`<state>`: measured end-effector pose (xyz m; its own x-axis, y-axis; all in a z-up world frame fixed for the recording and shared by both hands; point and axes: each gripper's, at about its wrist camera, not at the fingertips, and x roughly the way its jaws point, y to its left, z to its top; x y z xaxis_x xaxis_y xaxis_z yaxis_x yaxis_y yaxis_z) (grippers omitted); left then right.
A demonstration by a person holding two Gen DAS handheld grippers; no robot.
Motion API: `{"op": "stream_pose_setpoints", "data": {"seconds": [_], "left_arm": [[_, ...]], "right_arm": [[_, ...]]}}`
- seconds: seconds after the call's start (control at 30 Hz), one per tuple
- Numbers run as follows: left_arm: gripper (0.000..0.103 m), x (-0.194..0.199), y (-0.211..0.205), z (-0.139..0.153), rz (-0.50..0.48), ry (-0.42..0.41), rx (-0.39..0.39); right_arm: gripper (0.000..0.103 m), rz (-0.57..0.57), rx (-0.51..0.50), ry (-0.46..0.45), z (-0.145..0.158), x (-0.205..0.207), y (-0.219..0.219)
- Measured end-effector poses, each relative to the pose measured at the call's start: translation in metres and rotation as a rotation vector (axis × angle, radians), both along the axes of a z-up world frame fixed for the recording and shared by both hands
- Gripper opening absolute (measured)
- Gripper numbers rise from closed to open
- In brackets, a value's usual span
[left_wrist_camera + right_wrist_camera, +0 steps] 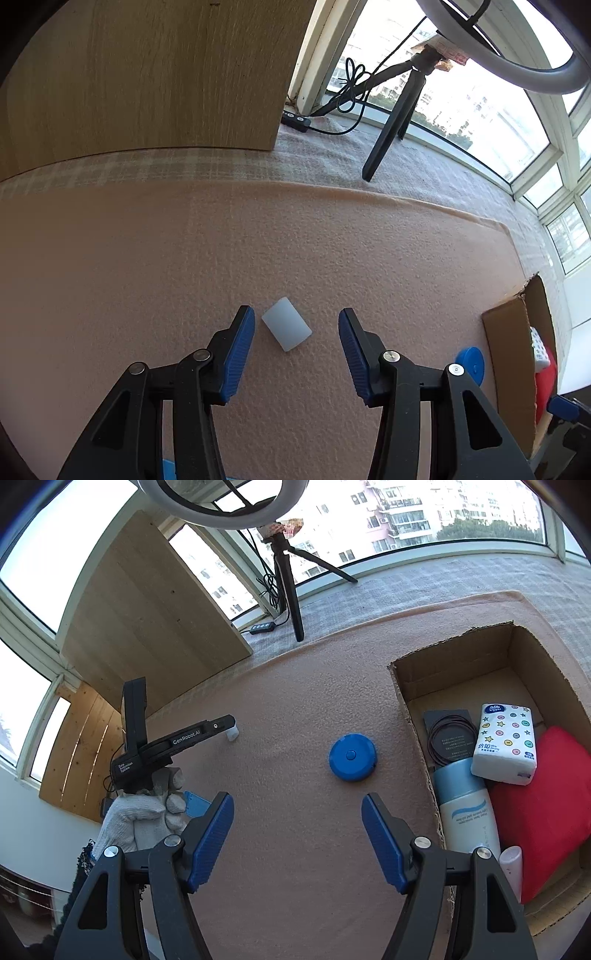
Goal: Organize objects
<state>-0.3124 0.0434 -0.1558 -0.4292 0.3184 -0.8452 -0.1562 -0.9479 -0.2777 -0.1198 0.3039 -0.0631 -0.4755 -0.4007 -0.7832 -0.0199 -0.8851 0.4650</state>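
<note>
A small translucent white block (287,329) lies on the pink felt mat between the blue pads of my open left gripper (296,325), nearer the left pad and apart from both. In the right wrist view the same block (232,733) peeks out just past the left gripper's tip. A round blue tape measure (352,757) rests on the mat ahead of my open right gripper (297,814), which holds nothing. A cardboard box (413,705) at the right contains a tissue pack (505,743), a white and blue bottle (467,808), a red cushion (543,812) and a dark card with hair bands (448,738).
A gloved hand (140,819) holds the left gripper. A ring light on a black tripod (291,590) and a cable remote (263,627) stand near the window at the back. A wooden panel (147,74) rises at the back left. A pale tube (511,864) lies in the box's near end.
</note>
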Motion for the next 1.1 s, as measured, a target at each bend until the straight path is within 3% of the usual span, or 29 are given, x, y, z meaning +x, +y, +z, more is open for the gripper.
{"op": "stream_pose_setpoints", "data": {"seconds": [0.2,0.33,0.53,0.77,1.1], "left_arm": [[0.049,-0.003,0.014,-0.013,-0.019,-0.013,-0.034],[0.025,-0.007,0.011,-0.018,0.002,-0.002,-0.048],[0.015,-0.002,0.000,-0.017,-0.004,-0.009,-0.010],[0.014,0.014,0.000,-0.010,-0.033,-0.003,0.036],[0.014,0.022,-0.001,-0.006,-0.059,0.003,0.064]], "right_arm": [[0.068,0.074,-0.001,-0.014,0.000,-0.017,-0.013],[0.067,0.144,0.013,-0.042,-0.008,-0.042,-0.031],[0.048,0.177,0.124,-0.153,-0.041,-0.095,-0.042],[0.047,0.181,0.219,-0.238,-0.071,-0.129,-0.050],[0.047,0.171,0.306,-0.326,-0.096,-0.133,-0.047]]}}
